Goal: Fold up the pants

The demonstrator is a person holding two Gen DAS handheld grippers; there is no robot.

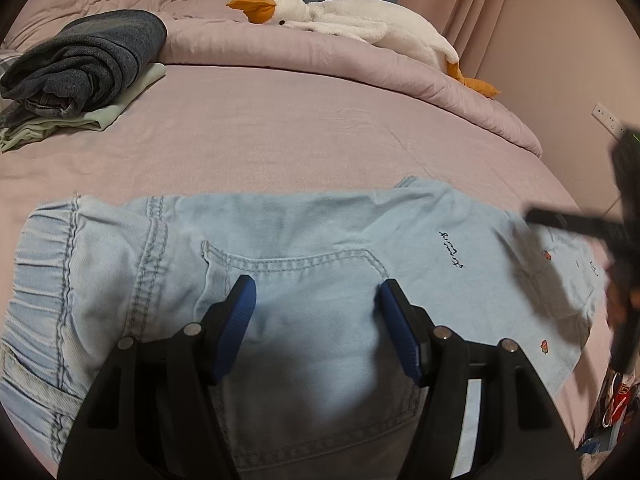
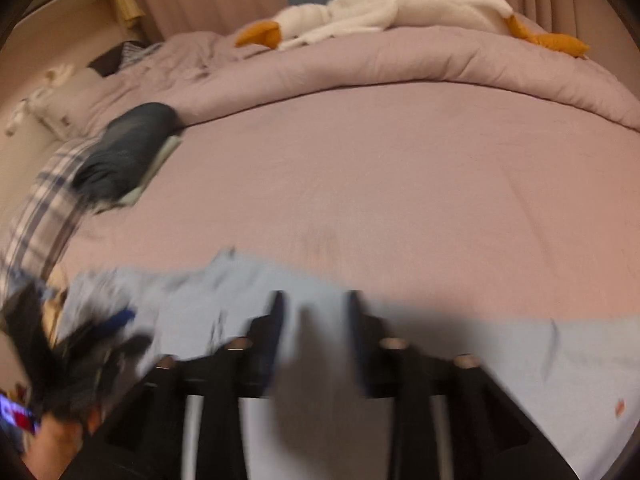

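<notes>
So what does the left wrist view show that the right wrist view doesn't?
Only the left wrist view: the left gripper open over the back pocket, and the dark embroidered lettering, all sharp.

Only the right wrist view, heavily blurred: the right gripper with jaws apart and no cloth pinched between them, and a plaid fabric at the left edge.

Both: the light-blue pants, the pink bedsheet, the plush goose and the dark folded clothes.

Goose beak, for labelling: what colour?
Orange beak, clearest in the left wrist view.
</notes>
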